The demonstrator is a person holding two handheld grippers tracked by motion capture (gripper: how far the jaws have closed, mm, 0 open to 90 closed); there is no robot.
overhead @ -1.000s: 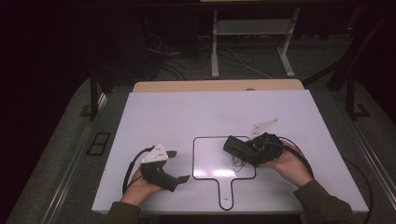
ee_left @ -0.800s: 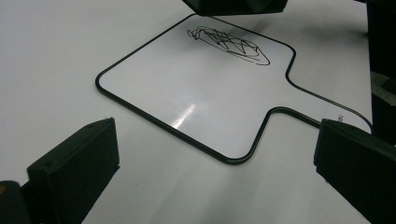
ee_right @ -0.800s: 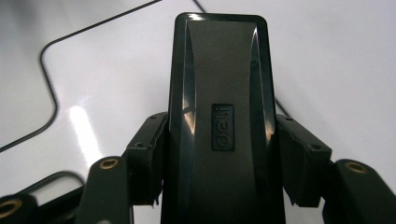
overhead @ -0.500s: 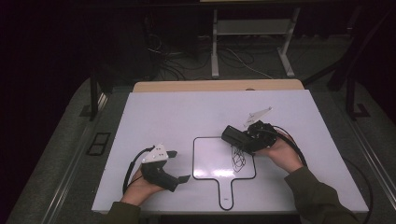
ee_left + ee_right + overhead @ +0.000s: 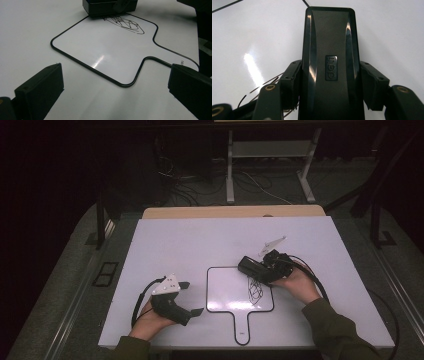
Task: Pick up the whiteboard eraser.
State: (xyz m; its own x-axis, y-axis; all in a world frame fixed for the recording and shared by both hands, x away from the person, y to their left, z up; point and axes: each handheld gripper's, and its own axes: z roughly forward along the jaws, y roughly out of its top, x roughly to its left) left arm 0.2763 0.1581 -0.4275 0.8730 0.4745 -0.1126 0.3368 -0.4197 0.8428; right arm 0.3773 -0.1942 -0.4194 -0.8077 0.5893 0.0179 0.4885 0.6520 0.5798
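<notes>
My right claw (image 5: 329, 82) grips a black eraser (image 5: 329, 50) embossed "deli".

The eraser (image 5: 253, 266) sits at the top right corner of the paddle-shaped whiteboard (image 5: 227, 290), over black scribbles (image 5: 255, 290), on the white surface (image 5: 200, 240). My left claw (image 5: 192, 297) rests wide open and empty beside the board's left edge.
</notes>
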